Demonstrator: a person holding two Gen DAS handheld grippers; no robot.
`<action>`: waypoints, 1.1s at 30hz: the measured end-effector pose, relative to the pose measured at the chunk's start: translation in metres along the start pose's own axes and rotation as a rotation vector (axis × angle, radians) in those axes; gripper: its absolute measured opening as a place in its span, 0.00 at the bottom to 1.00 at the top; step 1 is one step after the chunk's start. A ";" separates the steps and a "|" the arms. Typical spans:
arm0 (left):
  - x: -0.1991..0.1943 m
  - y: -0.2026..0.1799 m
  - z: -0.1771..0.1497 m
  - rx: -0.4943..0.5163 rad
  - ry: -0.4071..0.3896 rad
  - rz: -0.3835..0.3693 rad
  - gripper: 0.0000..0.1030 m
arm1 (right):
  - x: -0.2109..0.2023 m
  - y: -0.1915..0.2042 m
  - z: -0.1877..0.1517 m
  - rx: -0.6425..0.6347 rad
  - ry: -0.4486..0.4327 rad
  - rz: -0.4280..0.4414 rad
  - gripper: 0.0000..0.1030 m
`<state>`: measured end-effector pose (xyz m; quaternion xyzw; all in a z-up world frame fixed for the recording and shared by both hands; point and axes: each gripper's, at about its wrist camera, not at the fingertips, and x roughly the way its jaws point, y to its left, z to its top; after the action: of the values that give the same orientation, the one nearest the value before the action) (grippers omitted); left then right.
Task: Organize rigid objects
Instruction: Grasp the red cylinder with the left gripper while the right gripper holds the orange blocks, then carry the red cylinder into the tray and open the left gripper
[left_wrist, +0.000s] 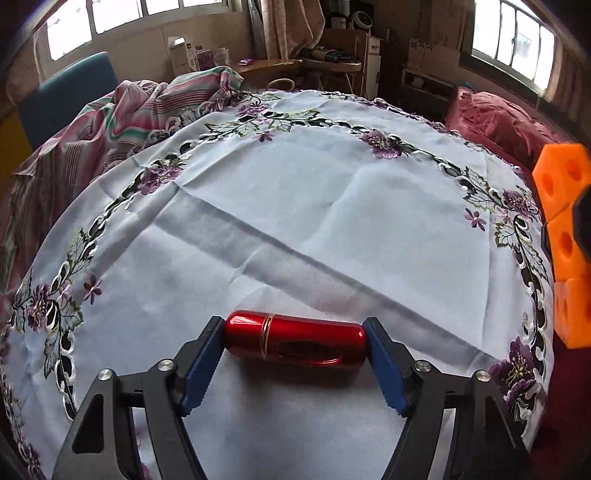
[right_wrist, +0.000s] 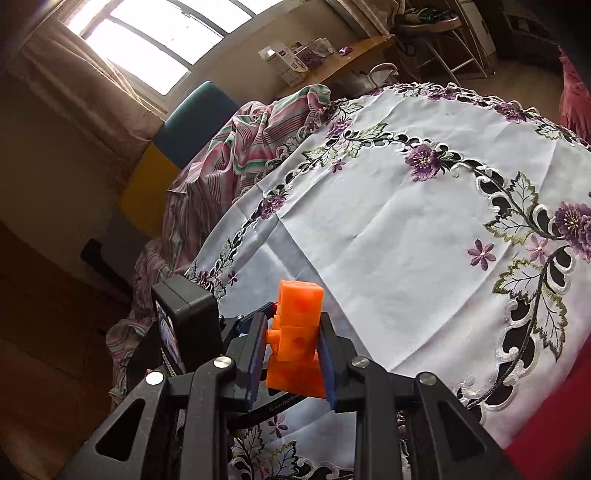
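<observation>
My left gripper (left_wrist: 295, 341) is shut end to end on a shiny red metal capsule with a gold band (left_wrist: 295, 341), held crosswise just above the white embroidered tablecloth (left_wrist: 295, 192). My right gripper (right_wrist: 293, 354) is shut on a stack of orange plastic cubes (right_wrist: 295, 339), held upright above the tablecloth (right_wrist: 406, 229). The same orange cube stack also shows at the right edge of the left wrist view (left_wrist: 565, 229). The back of the left gripper's camera (right_wrist: 184, 310) shows left of the cubes in the right wrist view.
A striped pink and green sheet (left_wrist: 122, 114) lies bunched at the cloth's far left. A red blanket (left_wrist: 498, 122) lies at the far right. A blue chair back (left_wrist: 62, 96), a wooden desk with boxes (left_wrist: 258, 66) and a folding table (left_wrist: 332, 66) stand behind.
</observation>
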<state>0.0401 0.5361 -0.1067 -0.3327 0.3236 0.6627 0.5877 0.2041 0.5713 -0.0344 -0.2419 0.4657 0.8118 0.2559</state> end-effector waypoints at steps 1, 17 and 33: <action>-0.003 0.001 -0.004 -0.016 0.000 -0.002 0.73 | 0.001 0.000 0.000 -0.002 0.002 -0.001 0.25; -0.122 0.023 -0.083 -0.352 -0.072 0.207 0.73 | 0.033 0.028 -0.012 -0.188 0.186 -0.097 0.25; -0.225 0.050 -0.144 -0.556 -0.179 0.367 0.73 | 0.047 0.042 -0.025 -0.284 0.268 -0.192 0.25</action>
<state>0.0186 0.2861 -0.0024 -0.3571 0.1322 0.8468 0.3714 0.1456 0.5404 -0.0488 -0.4243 0.3514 0.8019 0.2312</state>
